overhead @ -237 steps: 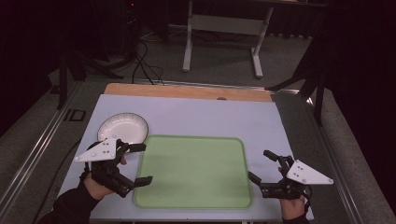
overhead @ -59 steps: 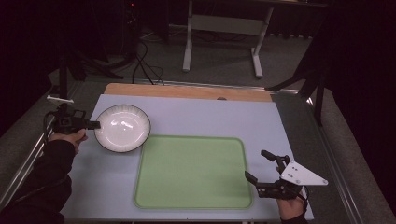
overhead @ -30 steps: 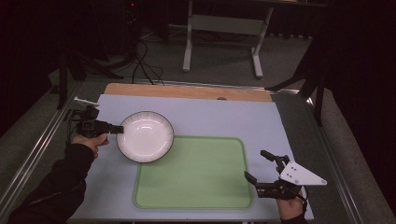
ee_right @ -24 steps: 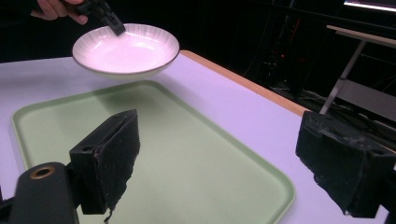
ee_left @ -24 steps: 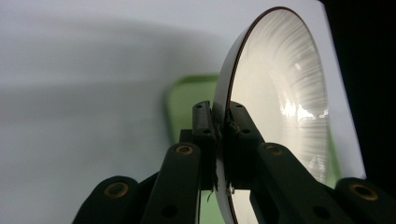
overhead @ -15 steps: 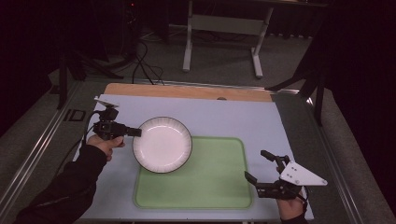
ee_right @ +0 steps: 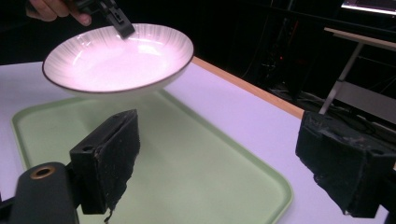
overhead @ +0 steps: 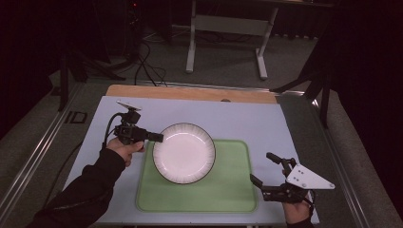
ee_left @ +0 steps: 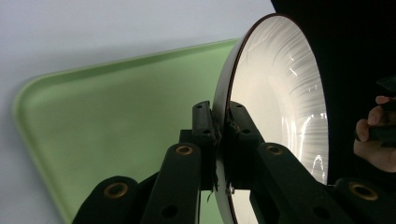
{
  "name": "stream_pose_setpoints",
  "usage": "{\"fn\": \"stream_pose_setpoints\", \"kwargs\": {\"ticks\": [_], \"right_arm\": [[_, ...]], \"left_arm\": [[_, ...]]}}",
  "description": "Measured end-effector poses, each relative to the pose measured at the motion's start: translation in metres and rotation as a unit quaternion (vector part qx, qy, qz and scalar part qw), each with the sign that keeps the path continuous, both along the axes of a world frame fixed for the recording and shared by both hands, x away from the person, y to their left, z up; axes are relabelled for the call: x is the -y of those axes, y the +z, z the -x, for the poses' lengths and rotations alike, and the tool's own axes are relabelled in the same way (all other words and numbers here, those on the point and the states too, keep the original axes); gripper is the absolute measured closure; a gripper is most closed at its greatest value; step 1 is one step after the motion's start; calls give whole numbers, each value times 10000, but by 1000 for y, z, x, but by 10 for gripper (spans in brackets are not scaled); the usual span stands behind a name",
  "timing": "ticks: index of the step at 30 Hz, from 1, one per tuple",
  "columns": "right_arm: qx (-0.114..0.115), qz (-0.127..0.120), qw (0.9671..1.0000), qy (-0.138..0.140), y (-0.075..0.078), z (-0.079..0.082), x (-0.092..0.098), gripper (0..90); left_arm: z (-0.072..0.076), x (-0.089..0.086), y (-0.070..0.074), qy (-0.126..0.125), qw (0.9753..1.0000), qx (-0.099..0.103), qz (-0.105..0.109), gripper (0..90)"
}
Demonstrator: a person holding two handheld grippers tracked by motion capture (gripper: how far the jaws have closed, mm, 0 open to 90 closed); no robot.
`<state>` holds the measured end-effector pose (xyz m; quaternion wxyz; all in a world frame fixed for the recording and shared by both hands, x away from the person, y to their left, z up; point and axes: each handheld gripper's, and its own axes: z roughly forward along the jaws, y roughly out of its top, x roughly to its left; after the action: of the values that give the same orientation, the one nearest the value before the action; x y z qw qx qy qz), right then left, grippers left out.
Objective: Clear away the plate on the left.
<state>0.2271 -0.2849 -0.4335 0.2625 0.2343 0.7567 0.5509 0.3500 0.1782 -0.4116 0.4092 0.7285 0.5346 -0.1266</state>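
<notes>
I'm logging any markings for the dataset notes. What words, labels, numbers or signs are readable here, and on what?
"ID": dark characters, as best they read, on the grey ledge left of the table.
Plate, green tray, left gripper, right gripper: no text readable.

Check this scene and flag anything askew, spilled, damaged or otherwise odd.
Nothing is spilled or broken. The plate is empty and intact, held by its rim in the left gripper above the green tray, not resting on it. The right gripper waits open beside the tray.
</notes>
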Motion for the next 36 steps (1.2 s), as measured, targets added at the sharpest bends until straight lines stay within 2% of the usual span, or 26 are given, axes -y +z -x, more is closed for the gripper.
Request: {"fn": "stream_pose_setpoints", "kwargs": {"ticks": [2,10,14,28,36], "right_arm": [[19,-5,10000,-1,0,0,0,135],[35,-5,10000,-11,1,1,0,134],[33,-2,10000,-9,1,1,1,134],[24,18,10000,4,1,0,0,135],[8,10,10000,7,0,0,0,135]], "left_arm": [[0,3,-2,5,10000,5,-19,848],[2,25,-17,-260,9996,-109,-57,848],[4,33,-25,-283,9994,-165,-123,848],[4,45,-59,-353,9985,-390,-175,844],[0,45,-73,-320,9980,-439,-323,844]]}}
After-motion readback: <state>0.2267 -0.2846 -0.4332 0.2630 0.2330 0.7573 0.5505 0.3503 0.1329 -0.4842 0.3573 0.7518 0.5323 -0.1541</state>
